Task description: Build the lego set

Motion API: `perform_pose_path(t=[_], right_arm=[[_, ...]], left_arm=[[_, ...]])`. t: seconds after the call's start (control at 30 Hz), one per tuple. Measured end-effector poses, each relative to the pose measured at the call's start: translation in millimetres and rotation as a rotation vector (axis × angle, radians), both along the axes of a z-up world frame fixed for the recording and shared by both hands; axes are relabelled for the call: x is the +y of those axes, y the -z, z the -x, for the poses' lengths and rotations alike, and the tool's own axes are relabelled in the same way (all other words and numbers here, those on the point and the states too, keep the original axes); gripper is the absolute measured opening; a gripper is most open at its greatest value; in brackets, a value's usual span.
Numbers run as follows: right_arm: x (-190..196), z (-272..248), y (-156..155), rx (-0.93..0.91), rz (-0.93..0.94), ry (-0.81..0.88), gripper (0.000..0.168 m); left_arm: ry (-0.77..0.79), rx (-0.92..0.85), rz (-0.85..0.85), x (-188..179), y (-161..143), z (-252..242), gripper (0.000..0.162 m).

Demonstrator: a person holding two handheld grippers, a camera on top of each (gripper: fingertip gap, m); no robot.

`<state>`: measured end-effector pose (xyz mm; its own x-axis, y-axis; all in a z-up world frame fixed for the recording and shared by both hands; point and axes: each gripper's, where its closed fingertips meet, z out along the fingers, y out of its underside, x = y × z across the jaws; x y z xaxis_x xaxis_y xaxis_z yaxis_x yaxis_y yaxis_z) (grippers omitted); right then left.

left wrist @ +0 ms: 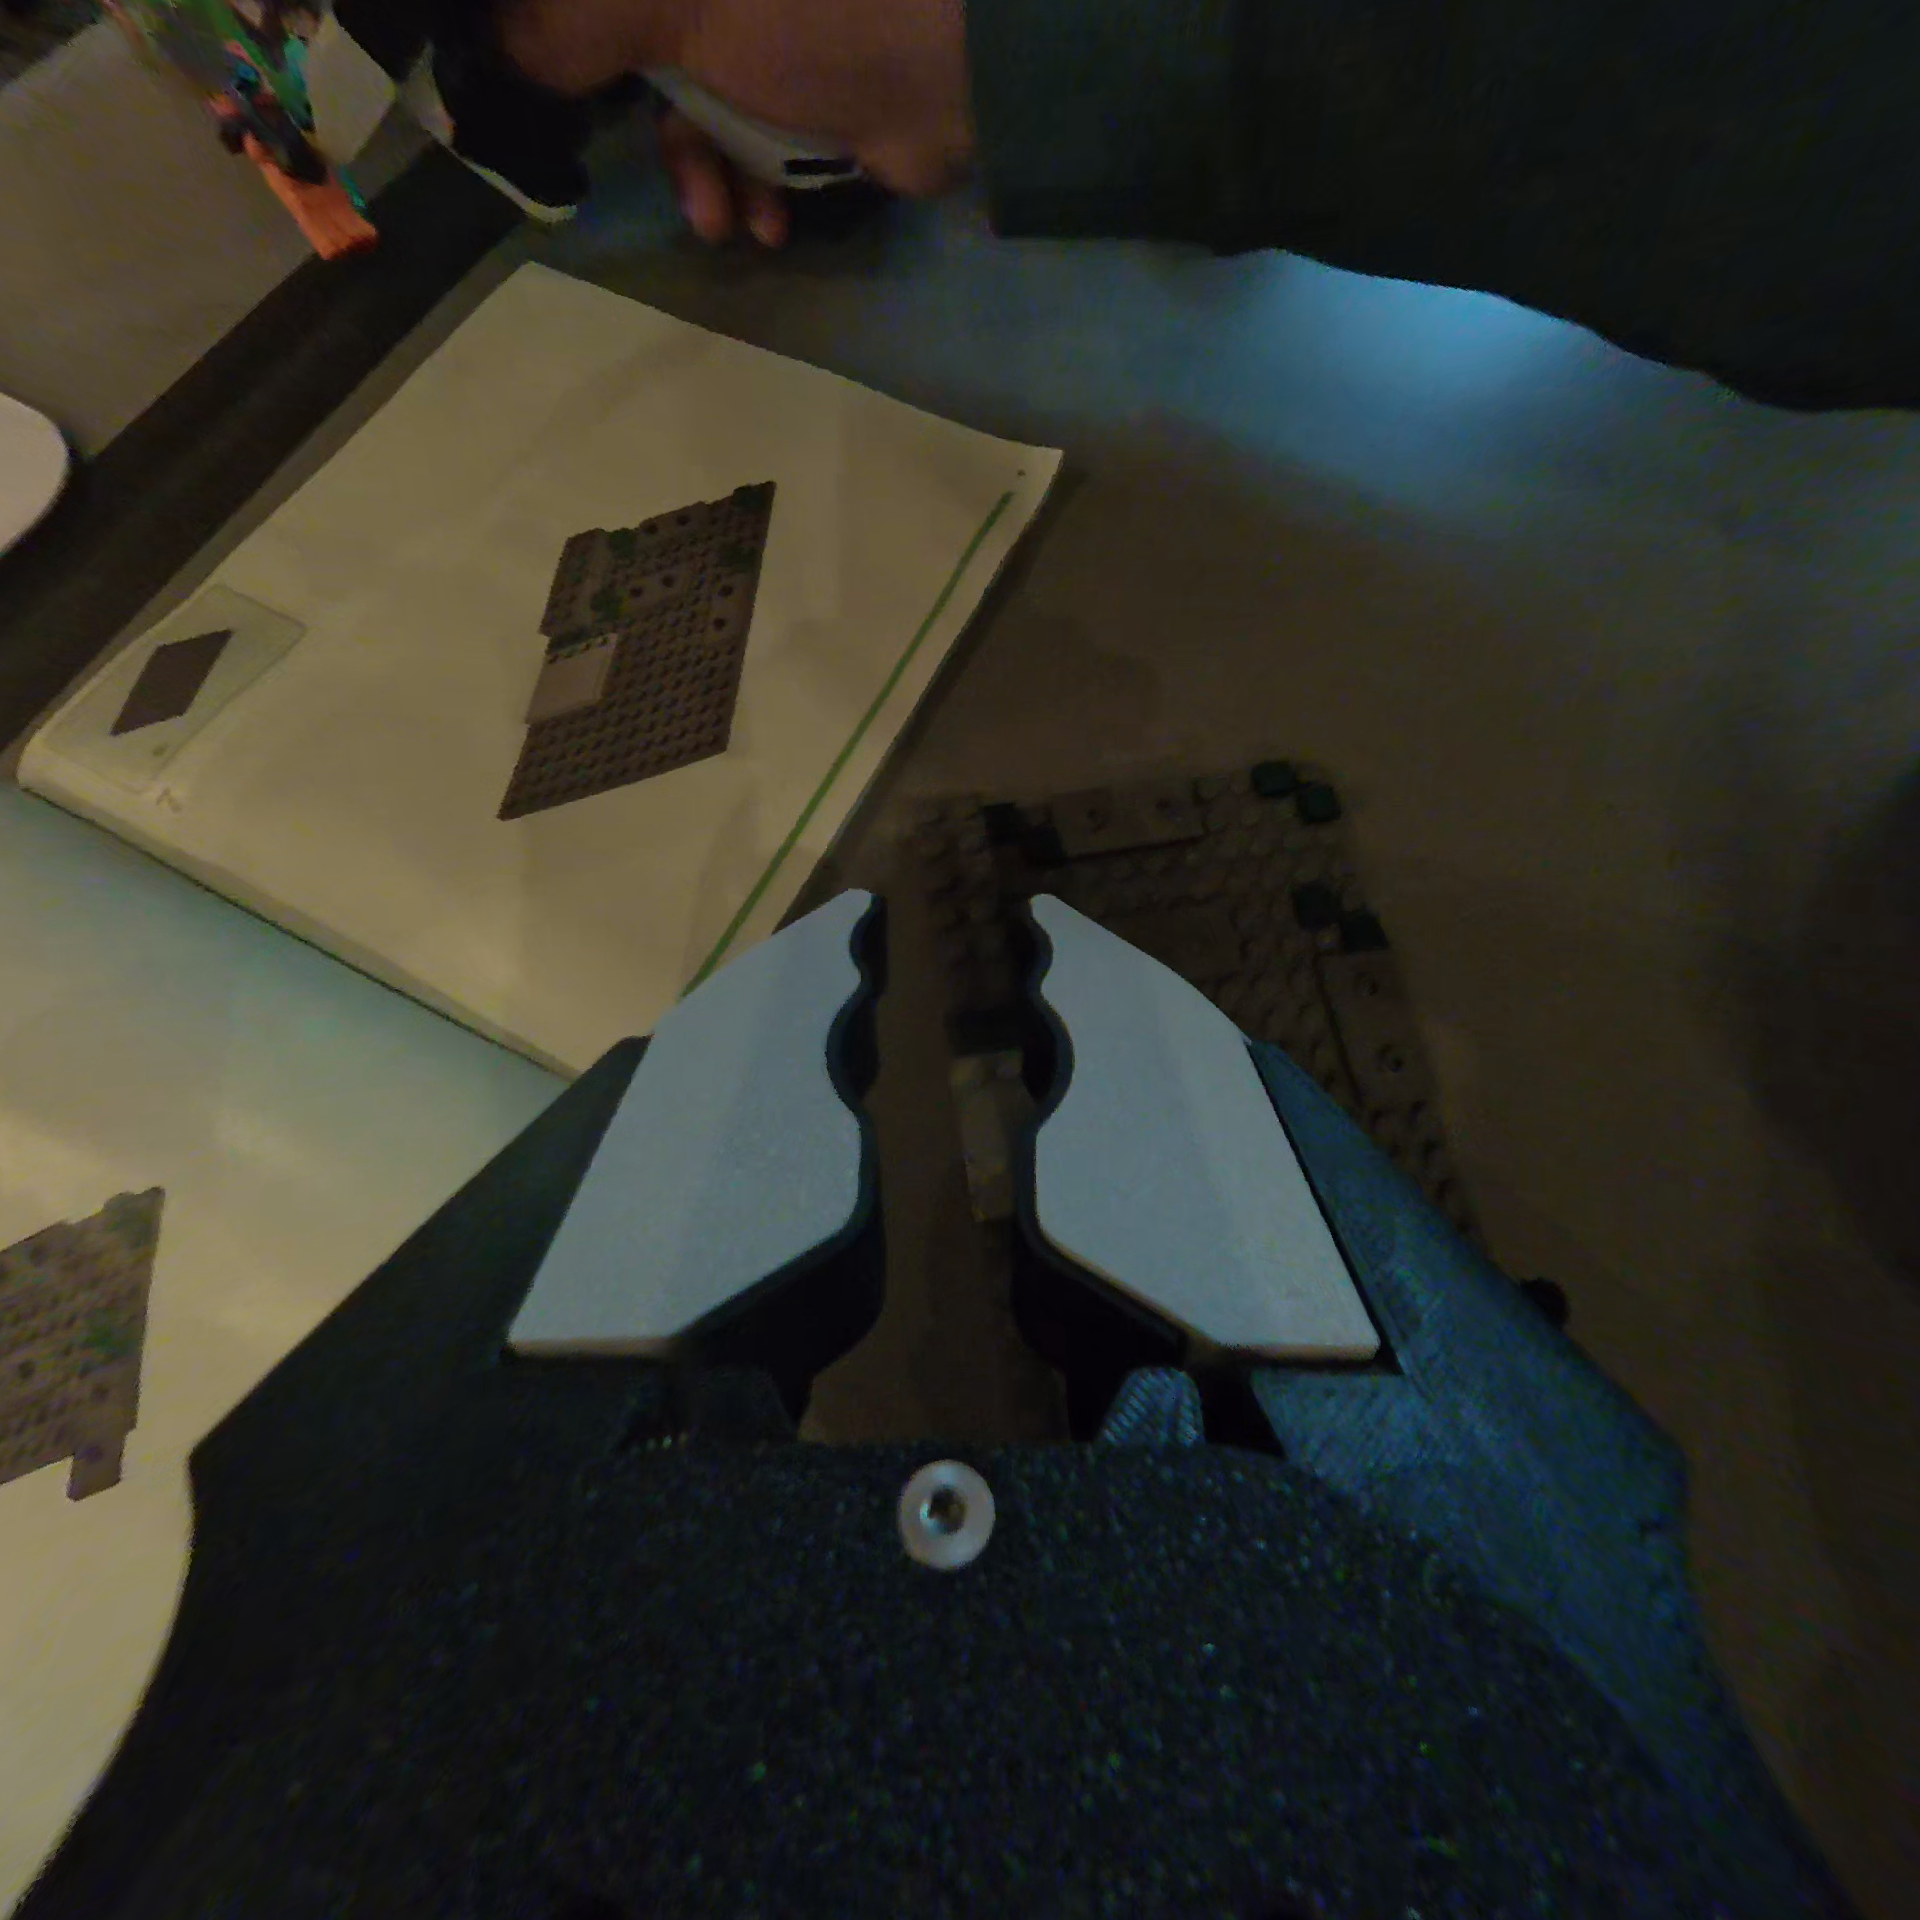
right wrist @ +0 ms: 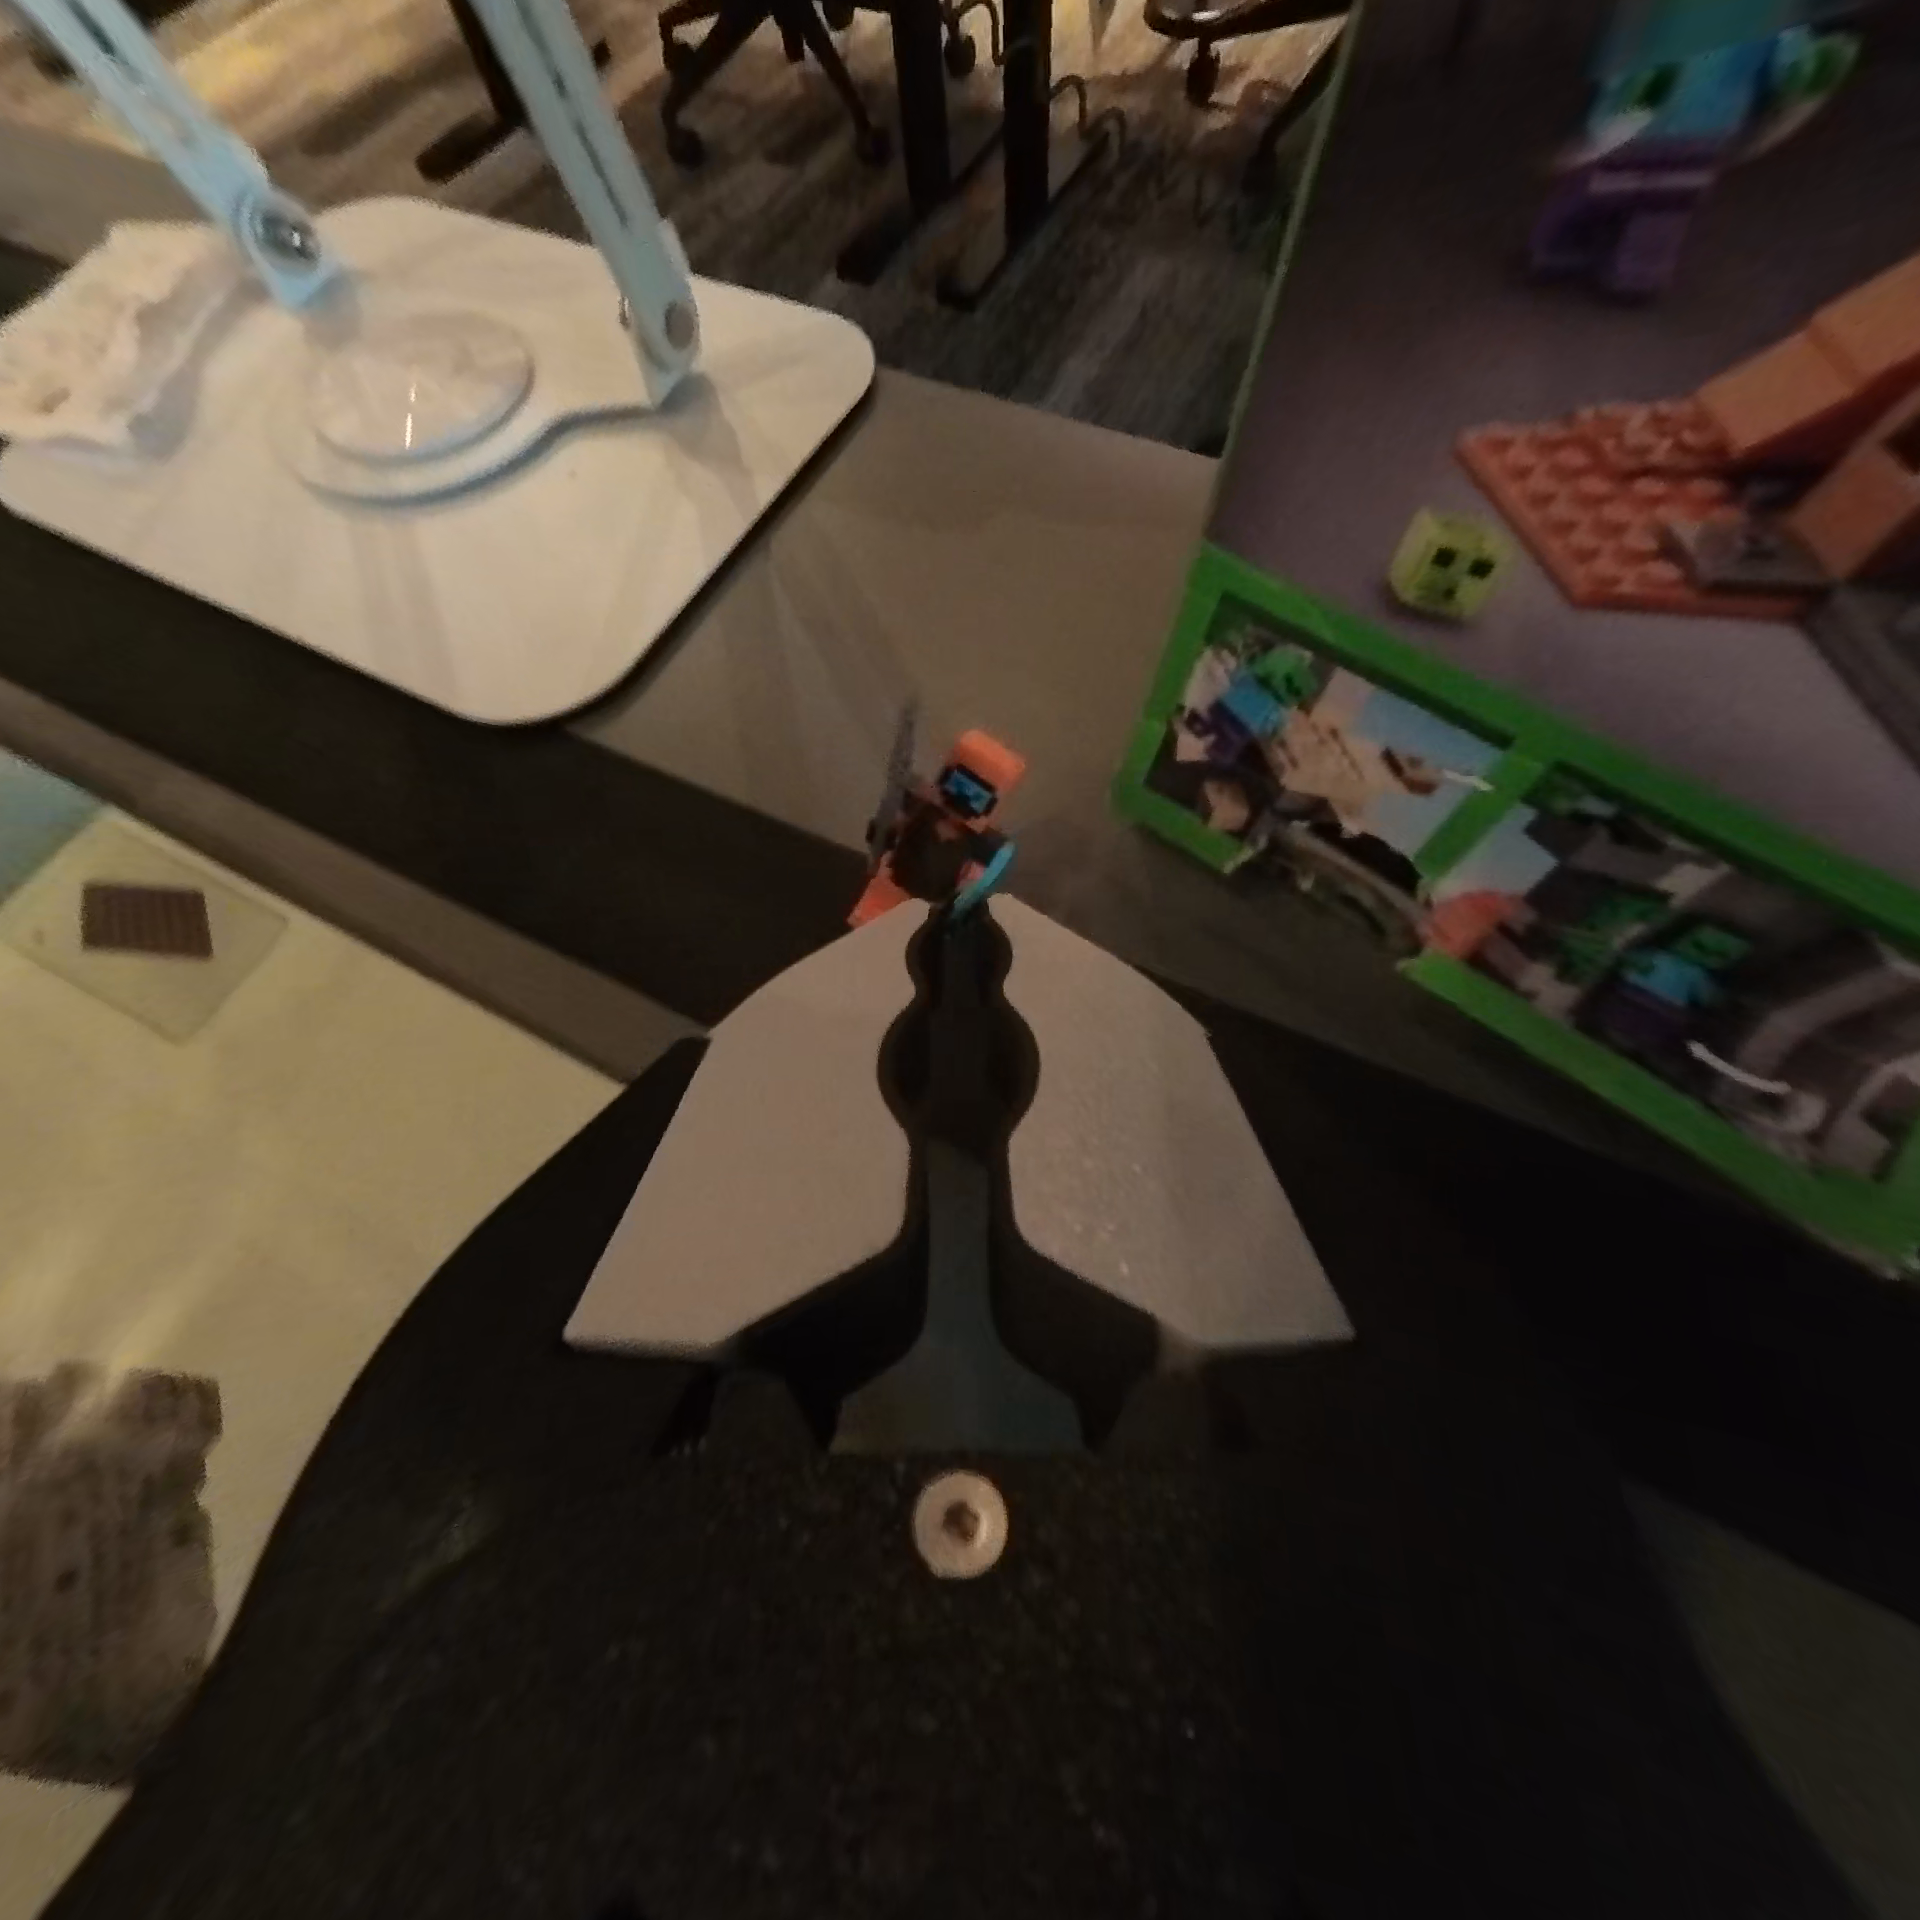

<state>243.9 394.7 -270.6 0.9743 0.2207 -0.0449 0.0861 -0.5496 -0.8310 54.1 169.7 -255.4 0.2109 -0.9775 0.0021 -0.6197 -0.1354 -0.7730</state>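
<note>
Your left gripper (left wrist: 954, 914) hovers above the grey lego baseplate (left wrist: 1195, 935) with its fingers (left wrist: 727, 1132) set a narrow way apart and nothing between them. Through the gap you see the plate's studs and a pale tile (left wrist: 982, 1122) lying on it. Small dark green pieces (left wrist: 1294, 784) sit at the plate's far corner and along its right edge. The plate lies on the grey surface (left wrist: 1403, 644), just beside the open instruction booklet (left wrist: 582, 582), whose corner reaches the plate's left side. The page facing you carries a picture of a grey studded plate.

Farther off in the left wrist view, a hand (left wrist: 821, 114) in a dark sleeve grips a white handle, and a blurred minifigure (left wrist: 281, 114) shows at the top left corner.

Your right gripper (right wrist: 958, 914) has its fingers (right wrist: 1132, 1132) drawn together at the tips, closed on a small orange minifigure (right wrist: 940, 831). It stands upright out of the tips, with a blue face, a grey blade on one side and a blue curved piece on the other. Beyond it to the left rests the white base of a lamp (right wrist: 582, 582) on the surface; to the right stands the green-edged lego box (right wrist: 1403, 416). The booklet shows at the lower left of this view.
</note>
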Motion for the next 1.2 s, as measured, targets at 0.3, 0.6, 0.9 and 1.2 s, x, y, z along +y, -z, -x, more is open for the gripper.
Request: perform_pose_path(t=[0.3,0.6,0.9,1.2], right_arm=[[-13,10,1,-0.177,-0.029,-0.088,0.005],[-21,18,4,-0.207,-0.028,-0.141,0.007],[-8,11,-23,-0.137,-0.044,-0.114,0.013],[39,3,-11,-0.019,0.217,-0.004,0.023]], left_arm=[[0.005,0.003,-0.007,-2,0,0,0.024],[0.007,0.002,-0.006,-2,0,0,0.023],[0.005,0.002,-0.004,-1,1,0,0.024],[-0.001,0.005,-0.009,0,0,3,0.023]])
